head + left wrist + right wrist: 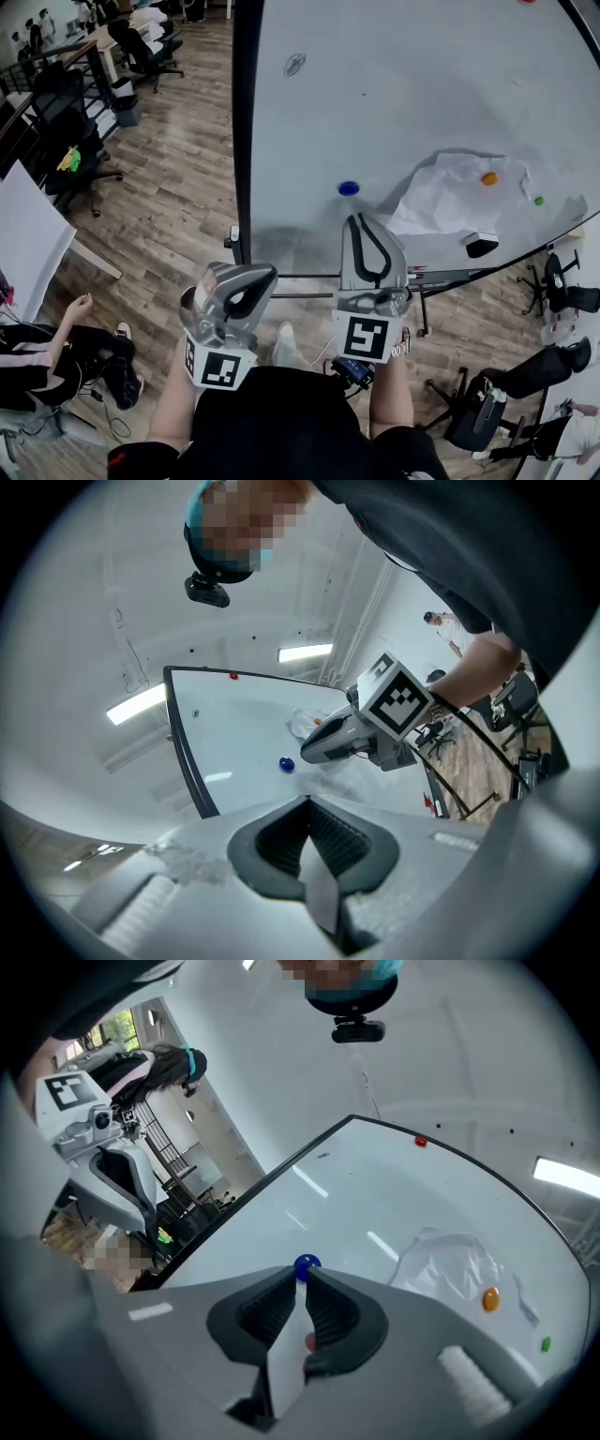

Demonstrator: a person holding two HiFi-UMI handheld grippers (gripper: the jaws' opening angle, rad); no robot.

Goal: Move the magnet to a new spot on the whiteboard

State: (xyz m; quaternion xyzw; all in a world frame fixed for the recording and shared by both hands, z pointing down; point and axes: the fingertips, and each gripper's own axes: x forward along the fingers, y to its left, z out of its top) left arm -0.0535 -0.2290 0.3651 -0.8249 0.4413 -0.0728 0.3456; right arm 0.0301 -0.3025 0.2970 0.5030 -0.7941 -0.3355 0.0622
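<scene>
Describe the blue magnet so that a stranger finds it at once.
Find the big whiteboard, then the crumpled paper low on it. Left of the paper, on bare board, sits the only blue magnet; nearby are an orange magnet and a green magnet.

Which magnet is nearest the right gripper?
The blue magnet, just ahead of the right gripper; the orange magnet, green magnet and red magnet lie farther off.
</scene>
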